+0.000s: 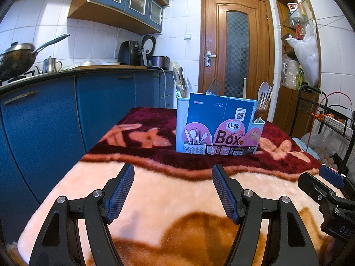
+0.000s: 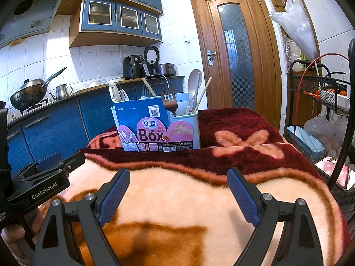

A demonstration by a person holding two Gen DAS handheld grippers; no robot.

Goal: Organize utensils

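A pale blue utensil holder stands on the far part of the blanket-covered table, with a blue and pink "Chopsticks Box" card across its front. Forks, a white spoon and chopsticks stick up out of it. My left gripper hangs open over the near, peach part of the blanket, nothing between its blue pads. My right gripper is likewise open and empty, well short of the holder. Each gripper shows at the edge of the other's view.
The plush red and peach blanket covers the table. Blue kitchen cabinets with a wok and kettle run along the left. A wire rack and a blue-lidded box stand at the right; a wooden door is behind.
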